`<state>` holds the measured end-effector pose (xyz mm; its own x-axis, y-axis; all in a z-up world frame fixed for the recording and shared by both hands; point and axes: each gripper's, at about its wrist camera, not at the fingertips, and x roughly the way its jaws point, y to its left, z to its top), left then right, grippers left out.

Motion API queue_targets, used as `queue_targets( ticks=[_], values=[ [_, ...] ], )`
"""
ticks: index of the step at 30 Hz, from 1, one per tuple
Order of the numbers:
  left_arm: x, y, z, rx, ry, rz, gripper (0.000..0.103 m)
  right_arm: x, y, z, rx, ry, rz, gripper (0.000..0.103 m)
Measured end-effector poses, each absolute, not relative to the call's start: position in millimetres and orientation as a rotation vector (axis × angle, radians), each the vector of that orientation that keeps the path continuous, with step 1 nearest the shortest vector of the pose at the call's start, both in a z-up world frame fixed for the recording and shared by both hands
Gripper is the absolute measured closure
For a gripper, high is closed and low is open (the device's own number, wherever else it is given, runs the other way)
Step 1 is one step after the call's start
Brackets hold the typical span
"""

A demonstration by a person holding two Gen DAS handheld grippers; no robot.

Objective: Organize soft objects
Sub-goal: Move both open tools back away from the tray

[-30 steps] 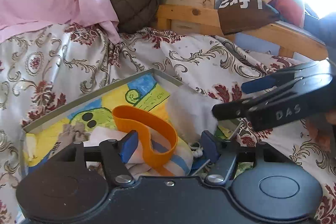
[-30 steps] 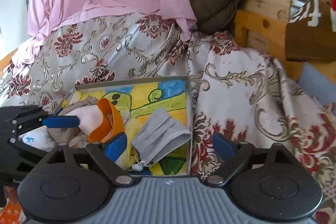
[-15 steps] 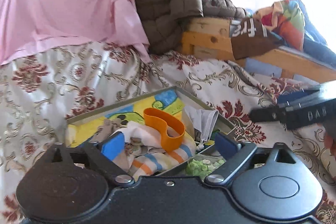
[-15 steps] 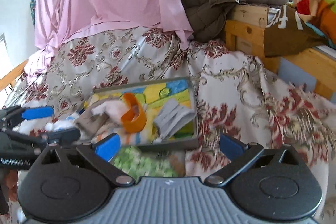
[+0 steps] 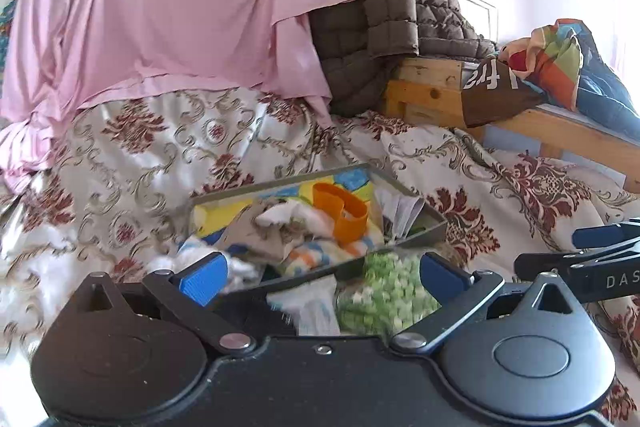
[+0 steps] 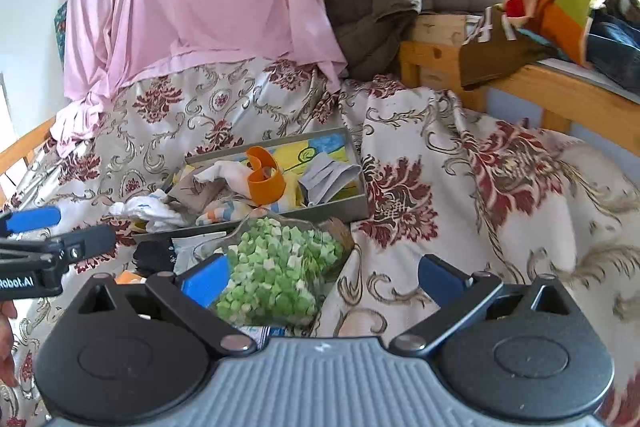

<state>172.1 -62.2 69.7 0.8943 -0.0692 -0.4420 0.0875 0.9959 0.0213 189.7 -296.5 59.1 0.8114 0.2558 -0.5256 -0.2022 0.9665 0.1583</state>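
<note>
A grey tray (image 5: 434,223) (image 6: 344,209) with a colourful cartoon floor lies on the floral bedspread. It holds an orange elastic band (image 5: 342,213) (image 6: 264,179), a grey face mask (image 5: 396,205) (image 6: 328,175), a striped cloth (image 5: 316,253) and white and beige cloths (image 6: 208,183). A green-and-white sponge-like bundle (image 5: 380,293) (image 6: 276,267) lies just in front of the tray. My left gripper (image 5: 320,277) is open and empty, back from the tray. My right gripper (image 6: 316,277) is open and empty, over the green bundle.
A pink sheet (image 5: 172,7) and a brown quilted jacket (image 5: 392,23) hang behind. A wooden bed frame (image 5: 432,95) with piled clothes (image 5: 560,63) stands at the right. White socks (image 6: 148,209) spill over the tray's left edge. The right gripper shows in the left wrist view (image 5: 580,259).
Both grippers have pulled back and up from the tray, so it looks smaller and farther. The green bundle and other items in front of the tray have come into view.
</note>
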Motion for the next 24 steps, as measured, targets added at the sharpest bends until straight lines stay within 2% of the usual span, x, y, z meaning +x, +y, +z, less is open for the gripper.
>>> queue_targets(
  ticks=[11, 24],
  values=[
    [114.5, -74.8, 54.7, 0.135, 0.443, -0.053, 0.001, 140.1, -291.5, 38.5, 0.094, 0.552, 0.211, 0.0],
    [94.2, -65.6, 35.9, 0.161, 0.517, -0.006, 0.001, 114.4, -283.6, 8.9, 0.07, 0.604, 0.228, 0.0]
  ],
)
